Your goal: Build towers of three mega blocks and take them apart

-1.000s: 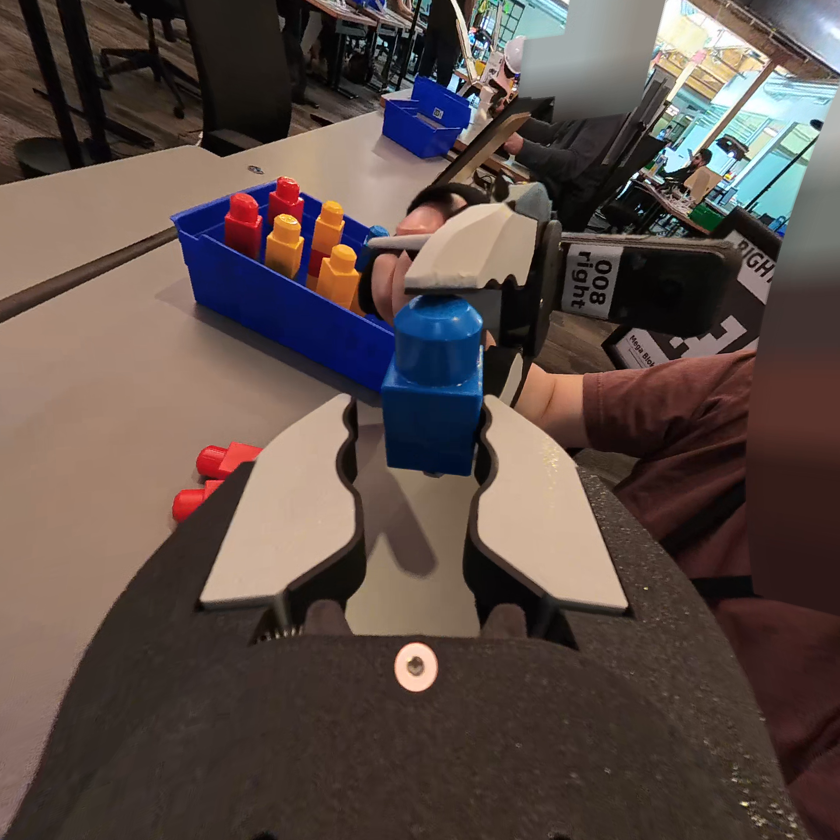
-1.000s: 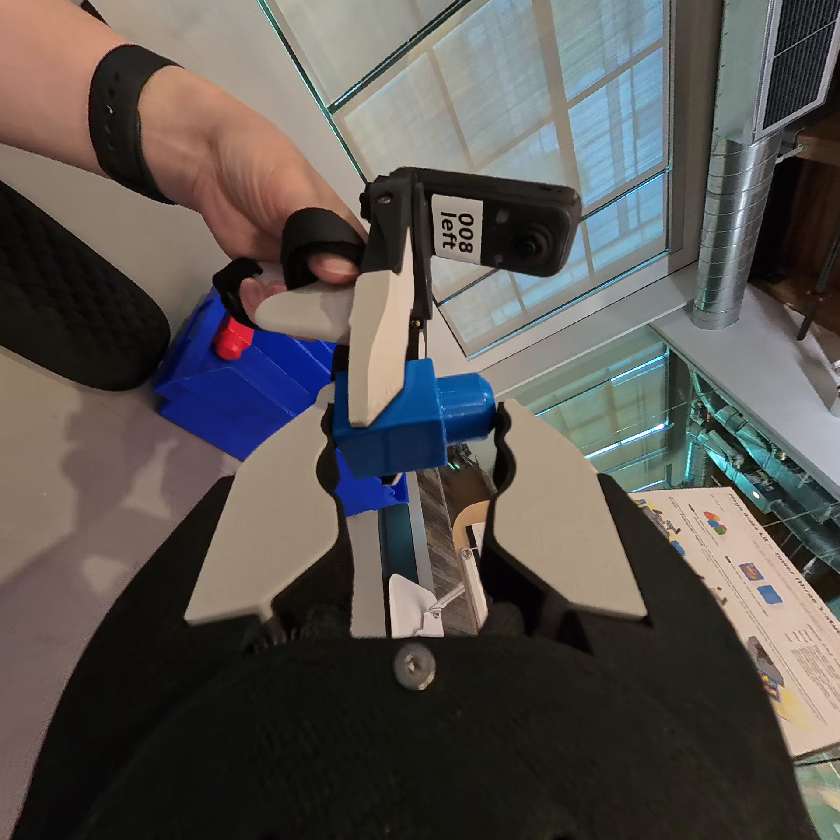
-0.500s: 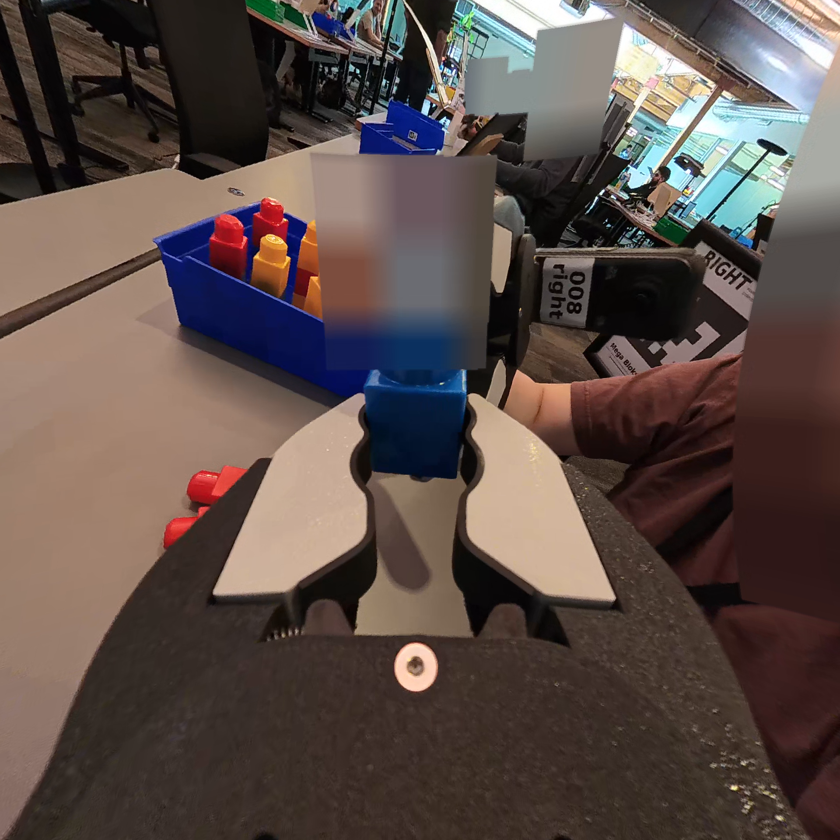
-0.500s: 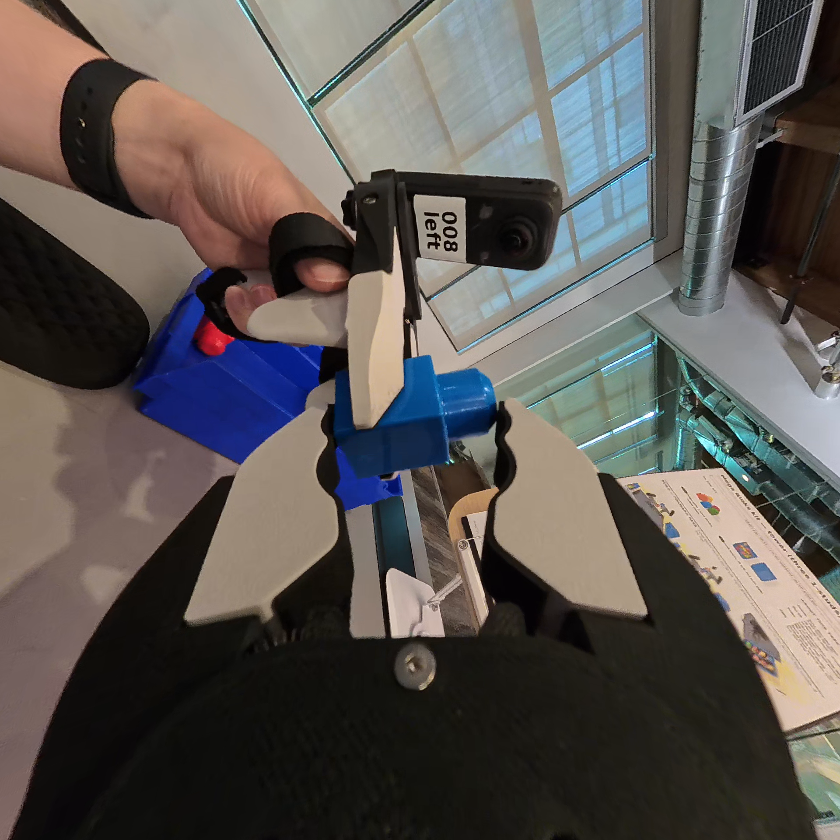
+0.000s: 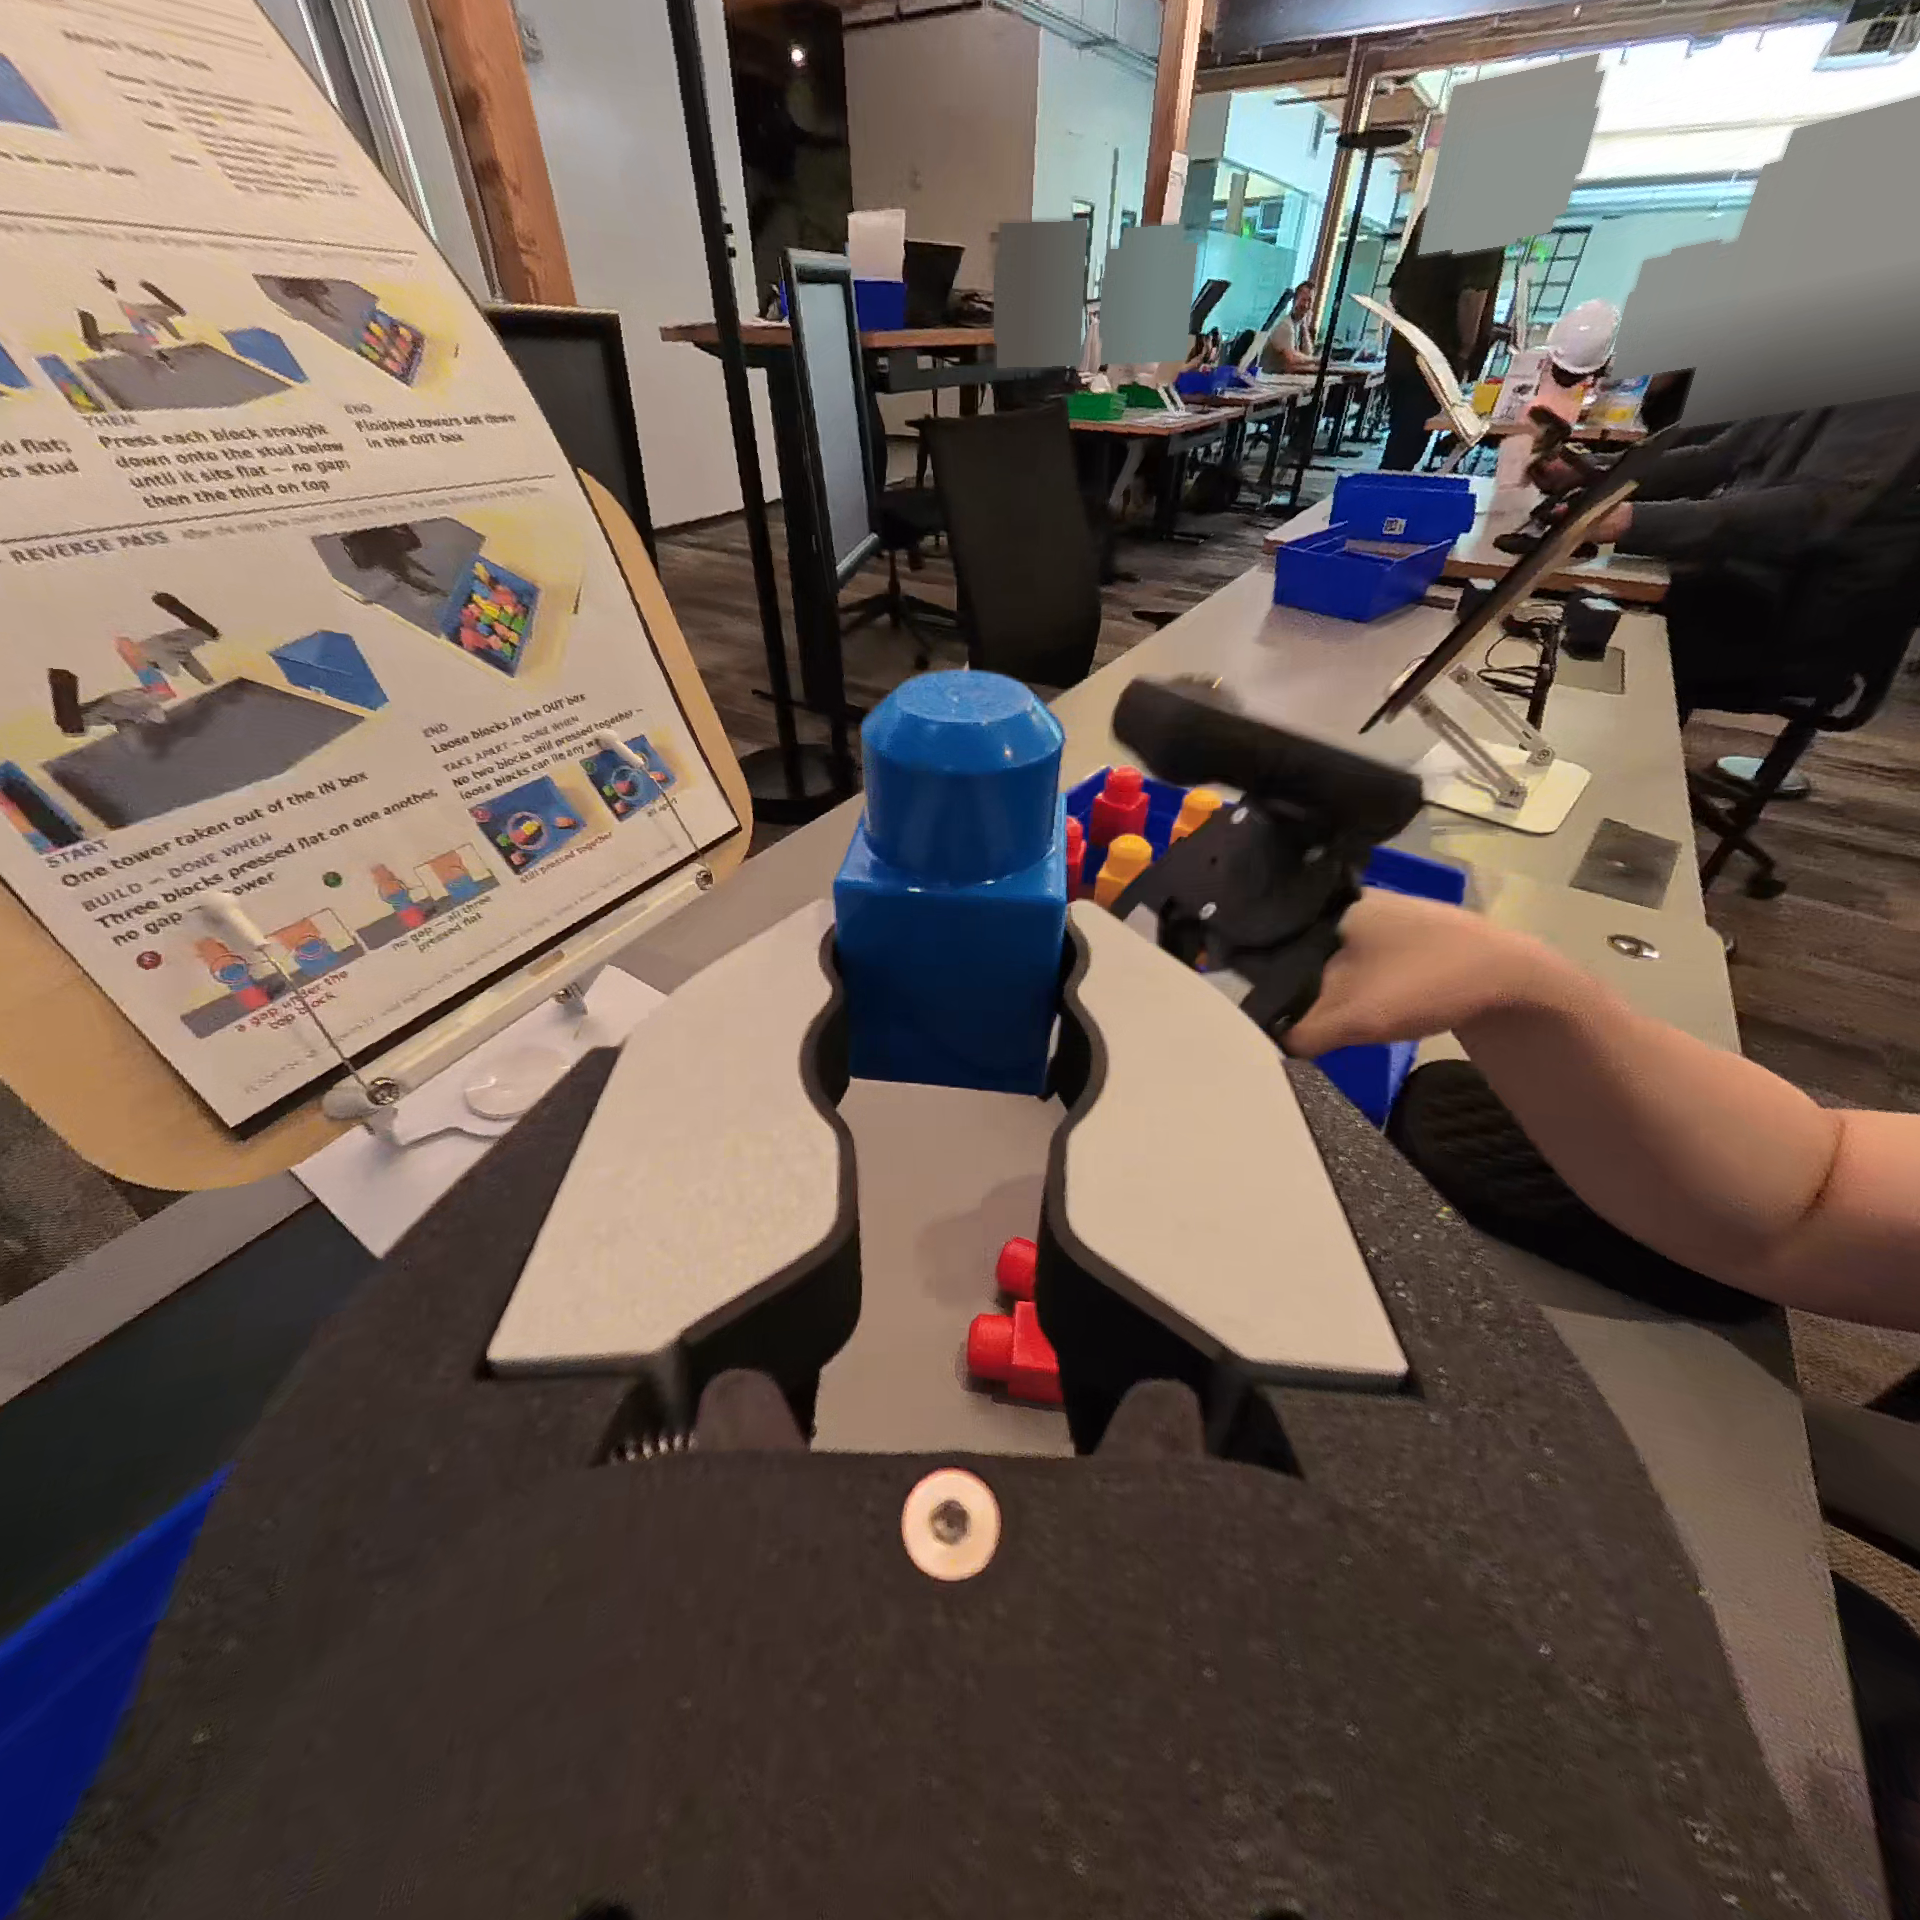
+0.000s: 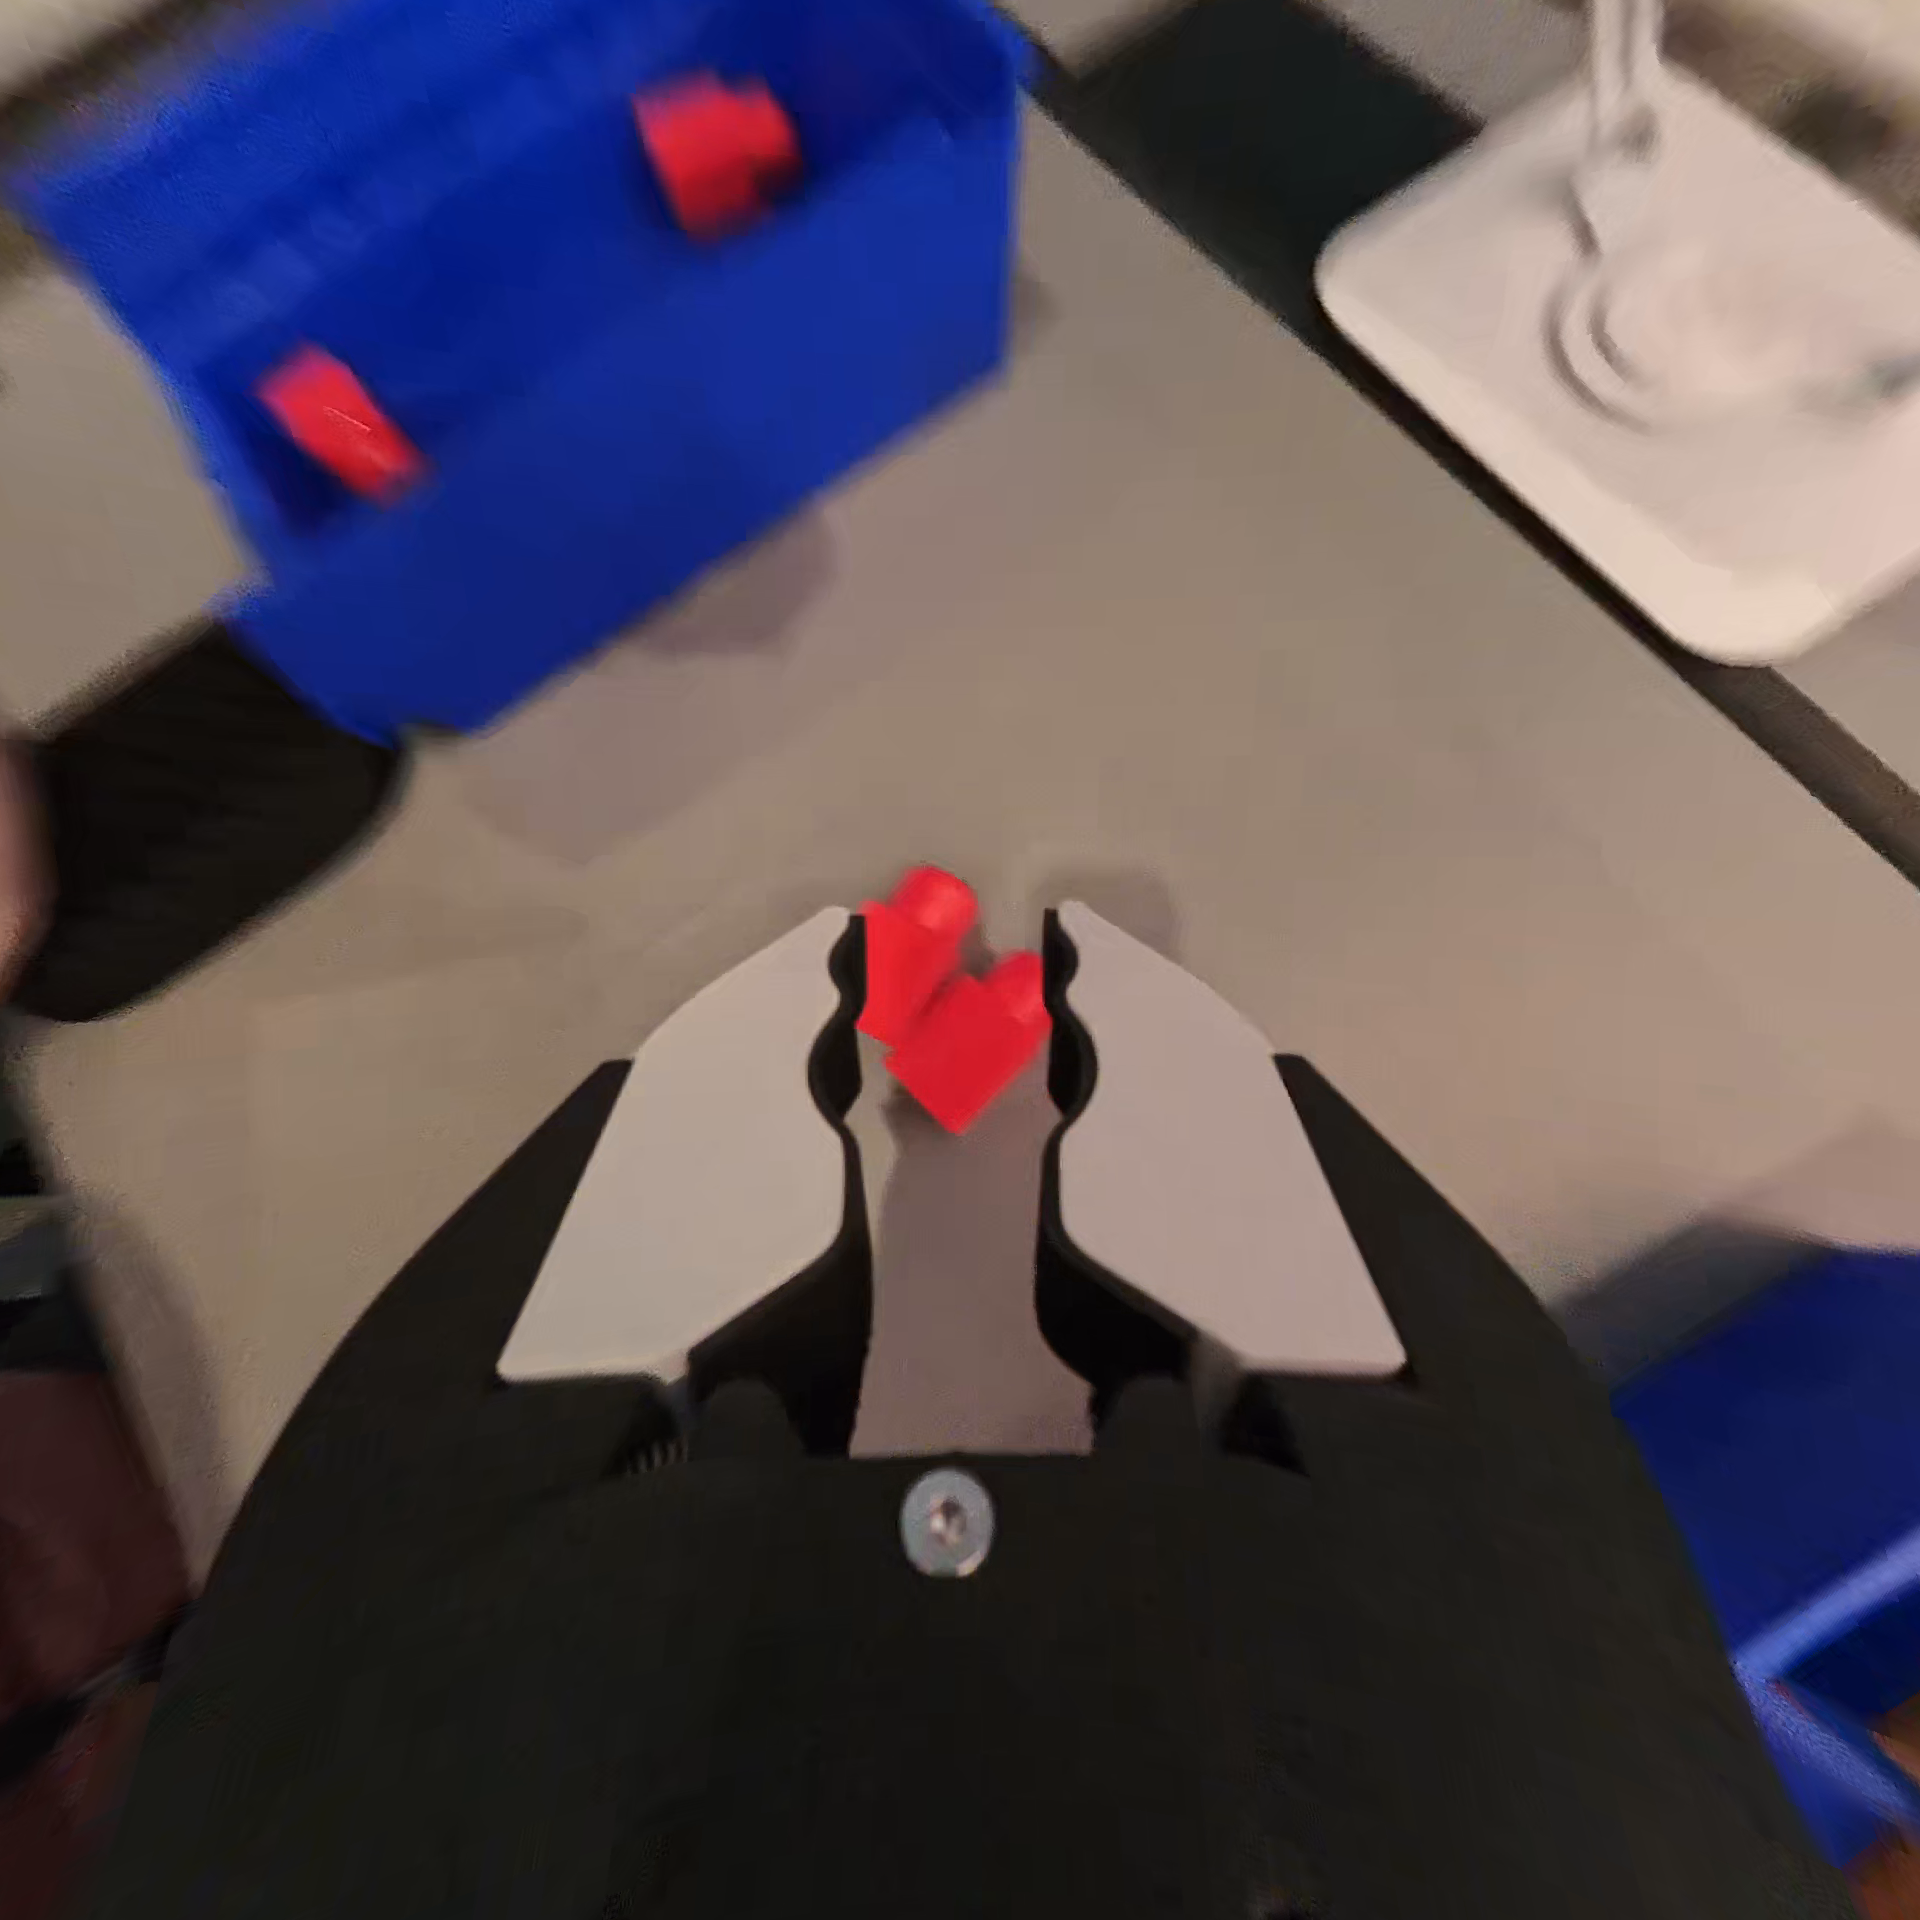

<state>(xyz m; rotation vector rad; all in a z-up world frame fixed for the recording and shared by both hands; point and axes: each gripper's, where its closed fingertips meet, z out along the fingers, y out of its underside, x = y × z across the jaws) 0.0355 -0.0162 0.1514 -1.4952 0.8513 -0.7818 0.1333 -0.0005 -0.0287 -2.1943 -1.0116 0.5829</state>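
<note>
Blue block (image 5: 951, 966) sits gripped in left claw (image 5: 951, 997); right claw (image 6: 951, 997) stands open above red blocks (image 6: 951, 1013).

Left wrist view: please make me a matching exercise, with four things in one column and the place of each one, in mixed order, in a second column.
Things:
1. blue block
2. red blocks
3. orange blocks
4. board

Places:
a. standing in the bin
b. propped on a stand
c. gripped by the left gripper
d. lying on the table

Pairs: 1-c; 2-d; 3-a; 4-b
</note>
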